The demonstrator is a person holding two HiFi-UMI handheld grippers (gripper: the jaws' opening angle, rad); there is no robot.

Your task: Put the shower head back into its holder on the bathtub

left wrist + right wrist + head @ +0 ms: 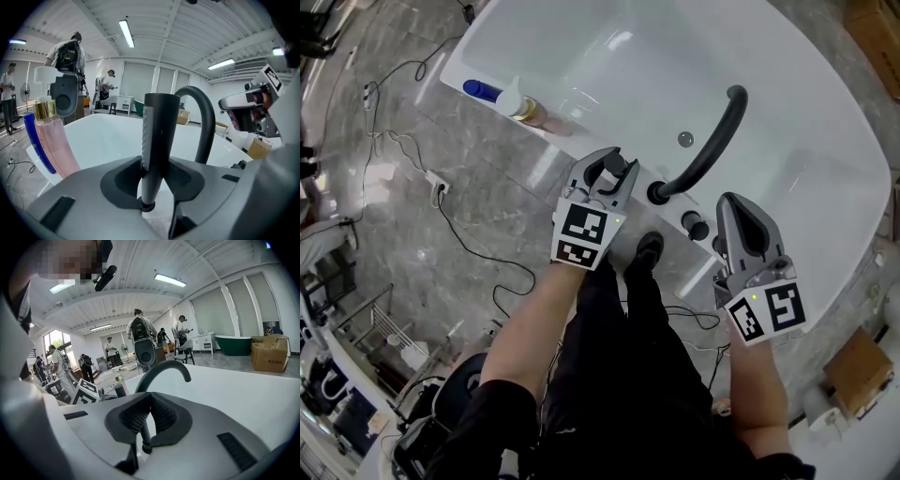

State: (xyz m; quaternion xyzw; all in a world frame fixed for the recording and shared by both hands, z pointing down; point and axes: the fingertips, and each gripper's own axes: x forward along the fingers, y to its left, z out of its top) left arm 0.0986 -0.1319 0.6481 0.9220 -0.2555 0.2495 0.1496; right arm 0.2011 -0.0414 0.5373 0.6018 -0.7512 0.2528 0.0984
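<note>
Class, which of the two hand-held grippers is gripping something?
The left hand-held gripper: its jaws clamp the black shower head, while the right hand-held gripper is shut on nothing.

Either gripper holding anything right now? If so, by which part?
The left gripper is clamped on the black shower head, low on its upright handle. The right gripper is shut and holds nothing.

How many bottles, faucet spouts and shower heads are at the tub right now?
Bottles: 2 (blue bottle, pink bottle)
Black faucet spout: 1
Shower head: 1
Total: 4
</note>
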